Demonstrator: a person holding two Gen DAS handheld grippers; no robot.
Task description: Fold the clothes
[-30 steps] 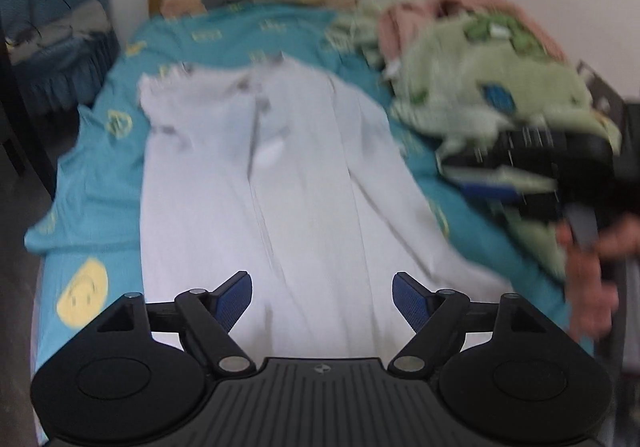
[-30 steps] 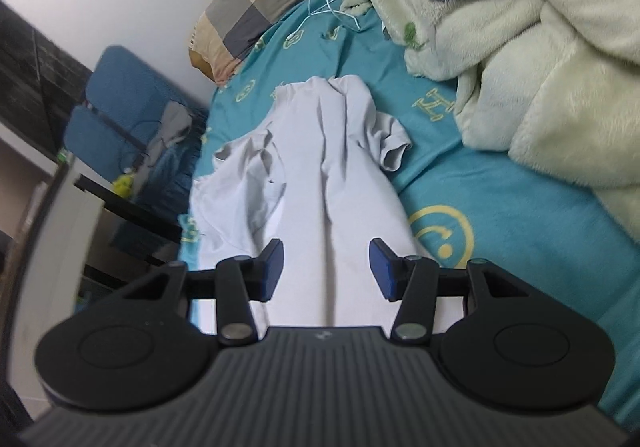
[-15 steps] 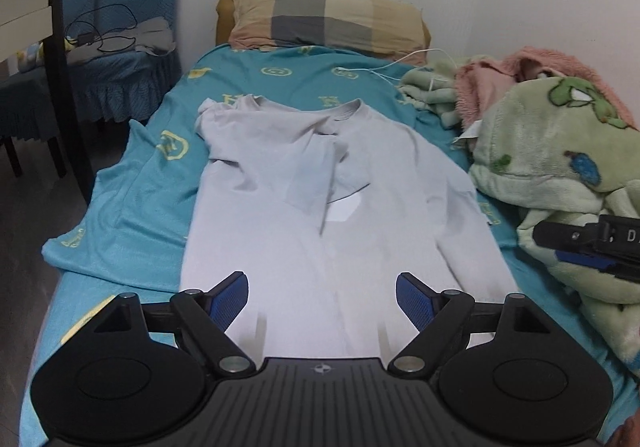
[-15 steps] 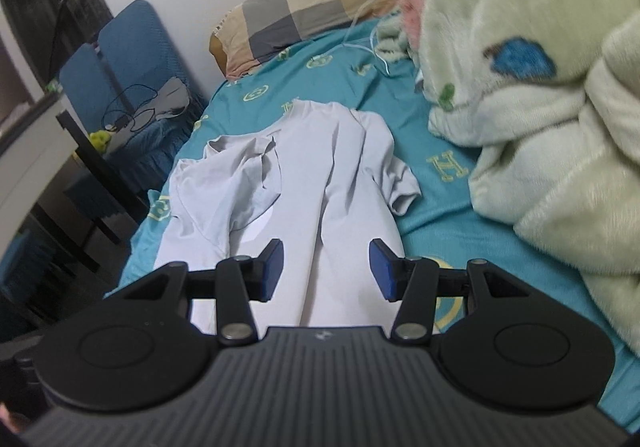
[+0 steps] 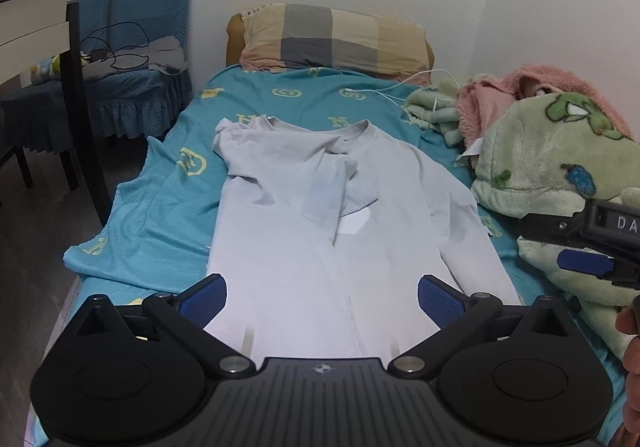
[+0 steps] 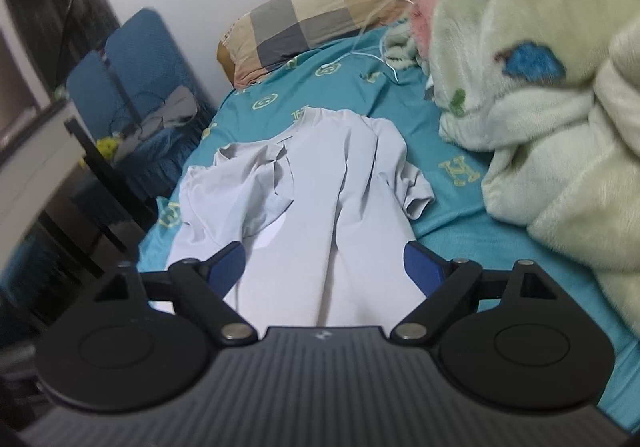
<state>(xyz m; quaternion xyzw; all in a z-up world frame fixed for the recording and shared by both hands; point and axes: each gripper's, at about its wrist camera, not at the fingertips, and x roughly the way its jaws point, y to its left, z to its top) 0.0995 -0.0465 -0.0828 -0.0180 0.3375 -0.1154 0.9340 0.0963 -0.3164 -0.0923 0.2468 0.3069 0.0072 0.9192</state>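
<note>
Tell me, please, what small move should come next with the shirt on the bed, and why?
Probably lower both to the near hem and grip it. The light grey shirt lies lengthwise on the teal sheet with both sides folded in, and the left hand-held gripper and right hand-held gripper have just opened, holding nothing.

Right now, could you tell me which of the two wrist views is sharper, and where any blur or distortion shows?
Left wrist view: sharp, evenly lit; the T-shirt and checked pillow read clearly, with fisheye bending at the edges. Right wrist view: softer; the green blanket and the dark furniture at the left edge are smeared, though the shirt is still legible.
</note>
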